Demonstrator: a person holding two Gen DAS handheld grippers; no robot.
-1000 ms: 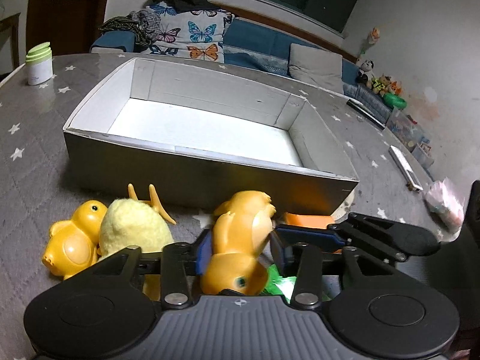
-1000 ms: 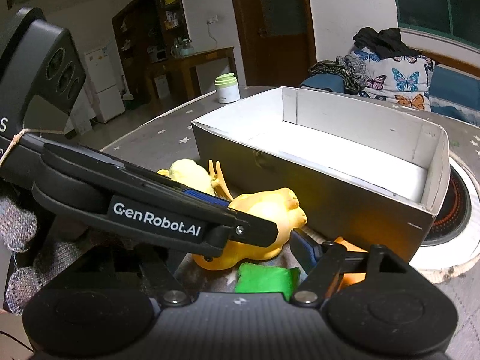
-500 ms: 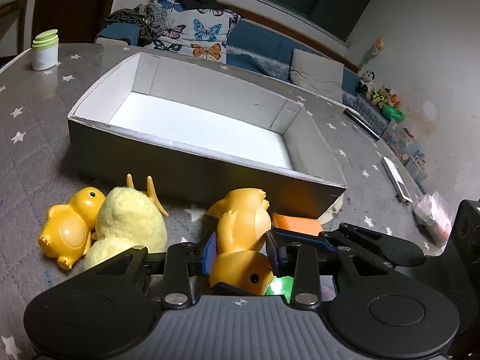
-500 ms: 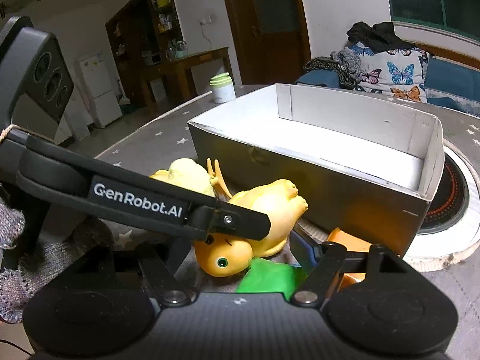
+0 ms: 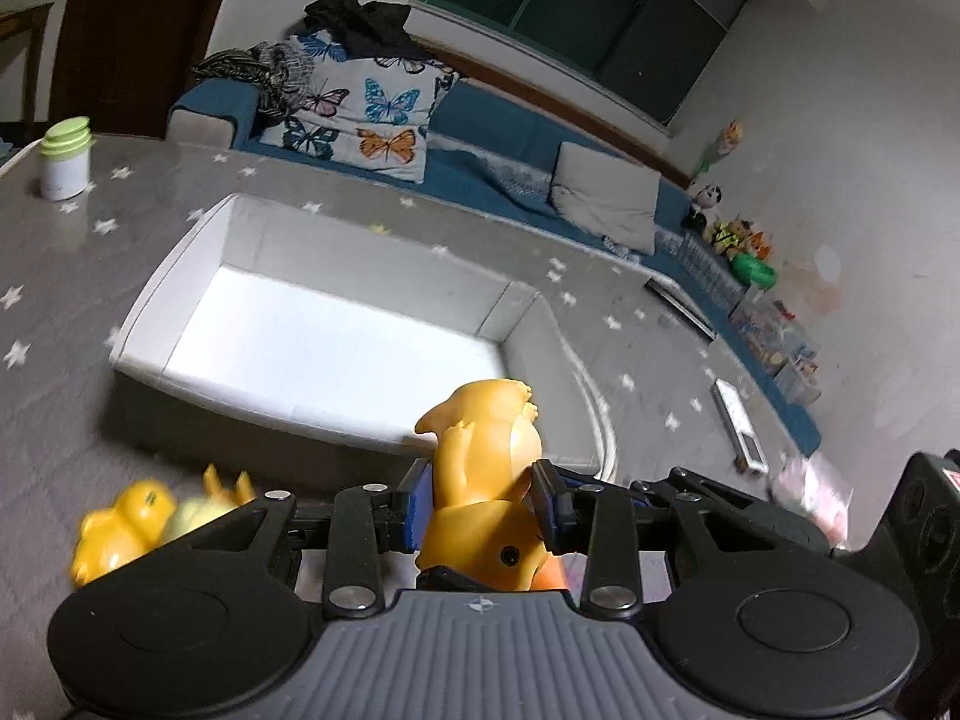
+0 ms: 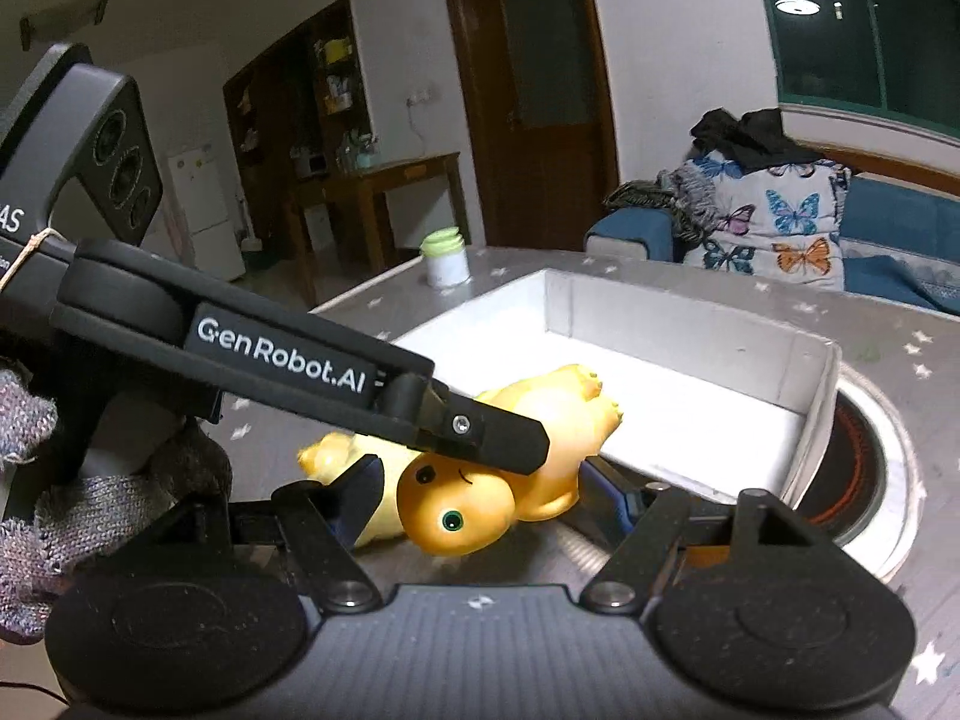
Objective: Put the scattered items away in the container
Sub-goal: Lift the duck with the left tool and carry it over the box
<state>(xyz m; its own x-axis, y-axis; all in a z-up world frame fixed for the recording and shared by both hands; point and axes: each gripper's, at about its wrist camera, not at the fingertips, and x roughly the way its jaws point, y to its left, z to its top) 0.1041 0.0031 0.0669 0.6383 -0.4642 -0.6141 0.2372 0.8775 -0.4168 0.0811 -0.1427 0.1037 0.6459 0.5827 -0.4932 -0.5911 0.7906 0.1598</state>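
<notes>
My left gripper is shut on an orange rubber duck-like toy and holds it in the air, level with the near rim of the white cardboard box. The toy hangs head towards the camera. It also shows in the right wrist view, pinched by the left gripper's black finger. The box interior holds nothing visible. My right gripper is open and empty, just behind the lifted toy. A small yellow duck and a pale yellow plush lie on the table at the lower left.
A white jar with a green lid stands at the table's far left. A remote and a pink bag lie to the right. A round burner ring sits right of the box. A sofa with butterfly cushions stands behind the table.
My left gripper has lifted the orange toy off the table and up towards the box rim. The green and orange items below have dropped out of view. The right gripper stays open.
</notes>
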